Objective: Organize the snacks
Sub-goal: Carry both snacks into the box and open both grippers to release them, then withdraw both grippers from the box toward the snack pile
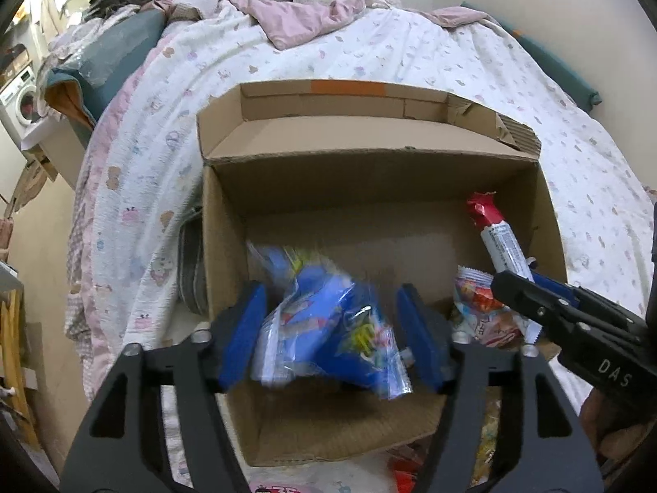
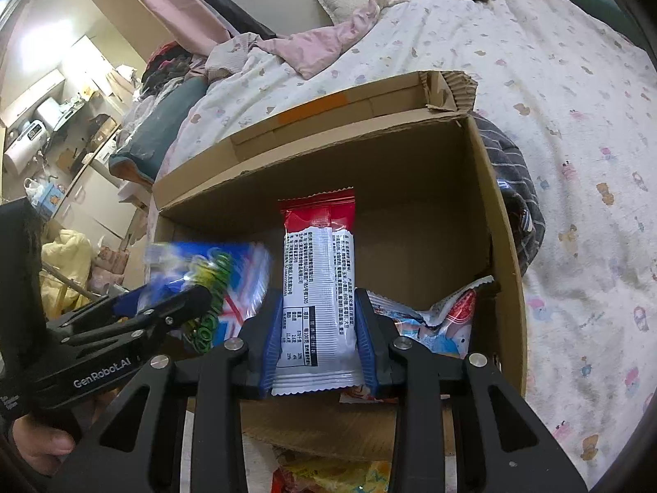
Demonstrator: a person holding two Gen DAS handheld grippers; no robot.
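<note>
An open cardboard box (image 1: pixel 369 189) (image 2: pixel 410 131) stands on the bed. My left gripper (image 1: pixel 328 328) is open over the box's left half, and a blurred blue snack bag (image 1: pixel 328 324) (image 2: pixel 230 271) lies loose between its fingers. My right gripper (image 2: pixel 318 337) is shut on a red and white snack bar (image 2: pixel 318 287) (image 1: pixel 499 238), held upright over the box's right half. A pink and white snack packet (image 1: pixel 484 312) (image 2: pixel 443 320) lies in the box's right corner.
The box sits on a bed with a patterned white quilt (image 1: pixel 451 57) (image 2: pixel 575 164) and a pink blanket (image 1: pixel 304 20). More snack packets (image 2: pixel 328 476) lie on the bed in front of the box. A striped dark cloth (image 2: pixel 517 189) lies by the box's right wall.
</note>
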